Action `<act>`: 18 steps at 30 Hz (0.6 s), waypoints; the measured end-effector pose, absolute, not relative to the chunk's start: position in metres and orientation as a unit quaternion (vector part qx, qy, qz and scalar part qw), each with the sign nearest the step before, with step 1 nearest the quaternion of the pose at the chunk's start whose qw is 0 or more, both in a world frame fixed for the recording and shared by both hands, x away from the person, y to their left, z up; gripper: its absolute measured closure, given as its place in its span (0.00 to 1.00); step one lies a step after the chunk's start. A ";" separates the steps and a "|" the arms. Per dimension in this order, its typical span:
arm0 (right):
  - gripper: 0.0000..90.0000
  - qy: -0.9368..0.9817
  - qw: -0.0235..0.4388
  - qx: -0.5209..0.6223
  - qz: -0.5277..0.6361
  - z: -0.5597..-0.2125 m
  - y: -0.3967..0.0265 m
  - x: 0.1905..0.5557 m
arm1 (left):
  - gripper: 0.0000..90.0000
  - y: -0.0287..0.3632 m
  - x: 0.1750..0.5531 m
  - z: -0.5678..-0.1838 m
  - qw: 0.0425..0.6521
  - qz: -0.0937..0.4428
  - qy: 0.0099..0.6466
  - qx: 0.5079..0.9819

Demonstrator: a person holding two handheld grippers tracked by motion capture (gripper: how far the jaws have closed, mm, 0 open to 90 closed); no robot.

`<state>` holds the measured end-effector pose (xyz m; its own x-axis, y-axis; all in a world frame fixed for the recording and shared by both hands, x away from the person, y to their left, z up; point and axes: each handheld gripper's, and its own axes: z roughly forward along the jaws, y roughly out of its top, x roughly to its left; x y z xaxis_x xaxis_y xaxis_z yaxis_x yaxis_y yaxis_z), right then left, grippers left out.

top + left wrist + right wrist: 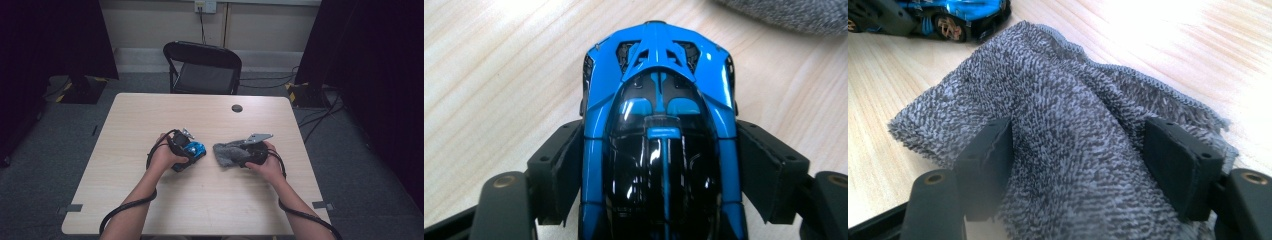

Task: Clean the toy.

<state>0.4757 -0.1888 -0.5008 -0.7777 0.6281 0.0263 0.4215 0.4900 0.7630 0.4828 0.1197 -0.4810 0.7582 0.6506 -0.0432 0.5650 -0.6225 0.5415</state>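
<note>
On the left of the high view we see the left tool [192, 150] held low over the pale wooden counter [200, 210], with a blue toy car [194, 149] in its grip. In the left gripper view the car [659, 150] sits lengthwise between the 2 black jaws, its glossy black canopy towards us and its blue vented end pointing away. Both pads press against the car's flanks, so we read this tool as clamped on the car. The car rests just above or on the counter; we cannot tell which.

Just to the right of the car lies a grey terry cloth [227, 152], near it but apart. The right tool [247, 152] grips this cloth. In the right gripper view the cloth [1073, 150] bulges up between the jaws, and both pads are pressed into the bunched fabric, while its free edge spreads out onto the counter. The car shows beyond it at the top left.

Farther back, a small dark disc [237, 108] lies on the counter, and a black folding chair [202, 67] stands behind it.
</note>
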 end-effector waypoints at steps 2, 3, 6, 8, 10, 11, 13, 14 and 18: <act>0.32 0.853 0.130 0.307 0.401 -0.501 -0.189 0.475 | 0.27 0.121 0.483 -0.482 0.286 0.080 0.340 0.892; 0.32 0.853 0.130 0.308 0.401 -0.501 -0.189 0.475 | 0.25 0.122 0.482 -0.481 0.292 0.081 0.344 0.888; 0.32 0.853 0.129 0.308 0.401 -0.501 -0.189 0.475 | 0.23 0.126 0.479 -0.479 0.300 0.085 0.342 0.886; 0.32 0.852 0.130 0.309 0.402 -0.501 -0.189 0.475 | 0.21 0.130 0.477 -0.478 0.297 0.084 0.343 0.887; 0.32 0.852 0.130 0.309 0.402 -0.501 -0.189 0.475 | 0.20 0.134 0.474 -0.479 0.292 0.090 0.341 0.889; 0.32 0.852 0.131 0.309 0.401 -0.501 -0.189 0.475 | 0.20 0.136 0.473 -0.481 0.294 0.086 0.344 0.888; 0.32 0.853 0.131 0.309 0.401 -0.501 -0.189 0.475 | 0.19 0.137 0.471 -0.484 0.298 0.081 0.347 0.885; 0.32 0.852 0.132 0.309 0.401 -0.501 -0.188 0.475 | 0.20 0.137 0.471 -0.486 0.296 0.080 0.346 0.887; 0.32 0.852 0.134 0.309 0.400 -0.501 -0.188 0.474 | 0.17 0.133 0.469 -0.491 0.302 0.098 0.331 0.889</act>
